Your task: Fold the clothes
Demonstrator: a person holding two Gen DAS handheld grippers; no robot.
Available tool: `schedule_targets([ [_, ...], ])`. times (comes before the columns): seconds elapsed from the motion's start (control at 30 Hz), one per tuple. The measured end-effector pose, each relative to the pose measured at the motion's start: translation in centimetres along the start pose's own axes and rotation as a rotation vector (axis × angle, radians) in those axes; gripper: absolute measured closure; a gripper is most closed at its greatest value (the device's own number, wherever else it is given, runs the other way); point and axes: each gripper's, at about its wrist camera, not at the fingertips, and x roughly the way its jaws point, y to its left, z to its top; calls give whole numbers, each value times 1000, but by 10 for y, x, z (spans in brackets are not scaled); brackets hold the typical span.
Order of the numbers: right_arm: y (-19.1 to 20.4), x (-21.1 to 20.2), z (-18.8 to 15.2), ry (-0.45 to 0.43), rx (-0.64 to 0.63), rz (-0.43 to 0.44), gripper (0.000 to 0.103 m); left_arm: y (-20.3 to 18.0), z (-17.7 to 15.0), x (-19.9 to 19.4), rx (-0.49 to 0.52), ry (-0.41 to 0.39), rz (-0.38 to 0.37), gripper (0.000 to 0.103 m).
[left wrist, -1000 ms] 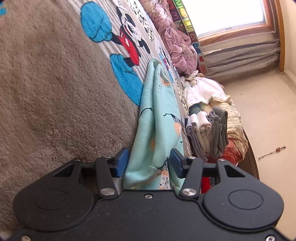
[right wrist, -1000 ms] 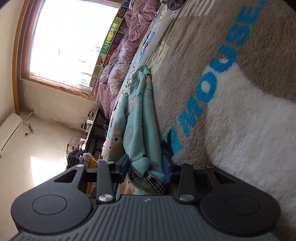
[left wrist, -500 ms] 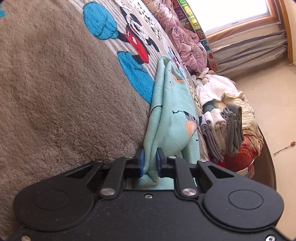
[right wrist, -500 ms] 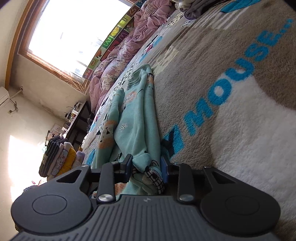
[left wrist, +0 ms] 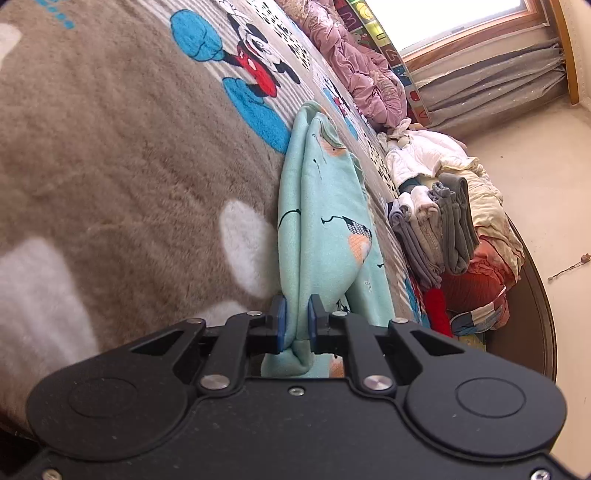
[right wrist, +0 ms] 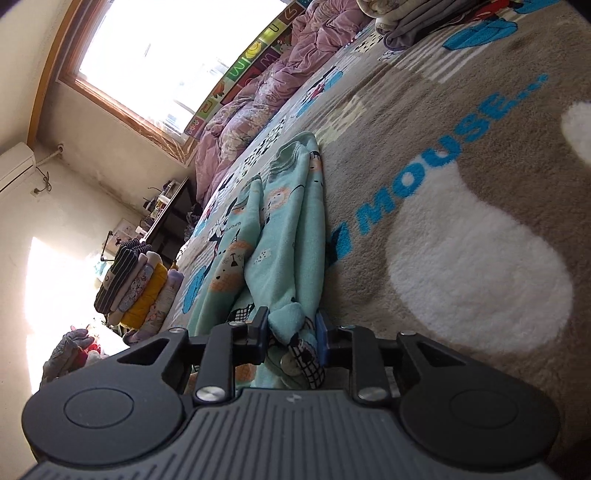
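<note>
A teal garment (left wrist: 325, 206) with cartoon prints lies stretched in a long, narrow bundle on a grey-brown plush blanket (left wrist: 110, 147). My left gripper (left wrist: 295, 314) has one end pinched between its blue pads, its jaws still closing on the cloth. In the right wrist view the same teal garment (right wrist: 284, 229) runs away from me across the blanket (right wrist: 461, 184). My right gripper (right wrist: 291, 321) clasps the bunched other end, its jaws also closing, and the fabric fills the gap between the pads. Both ends are lifted slightly off the blanket.
A folded stack of grey and white clothes (left wrist: 432, 229) stands at the bed's edge beside a loose cream and white heap (left wrist: 424, 155). A pink quilt (right wrist: 251, 110) lies along the window side. Another folded stack (right wrist: 136, 280) sits at the bed's edge, and grey clothes (right wrist: 413, 26) lie further off.
The left jaws went from wide apart to pinched on the garment's end. The right jaws tightened on the bunched end. Both grippers pulled back and rose slightly, drawing the garment along.
</note>
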Motion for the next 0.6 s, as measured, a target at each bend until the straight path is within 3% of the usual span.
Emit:
schedule_targets([
  [0.07,-5,-10,-6,27,1,-4,73,2,-8,-3,30,4,19,92],
  [0.13,-6,-17,-9,33,-15,-13,69,3,-7,-9,40,-10,2,75],
  [0.17,-2,-22,-8,21,-49,-22,63,1,-6,-15,56,-32,2,58],
  [0.23,6,-32,-6,-4,-127,-37,59,-12,-5,-32,168,-86,-4,52],
  [0.3,21,-44,-4,-40,-297,-58,59,-32,-10,-45,353,-124,14,51],
  [0.37,41,-49,-10,-62,-557,-117,58,-57,-23,-54,626,-145,63,46],
  [0.5,65,-54,-47,-31,-1052,-206,57,-80,-72,-46,1181,-89,210,40],
  [0.6,68,-53,-75,22,-1288,-239,53,-66,-103,-23,1451,-45,352,40],
])
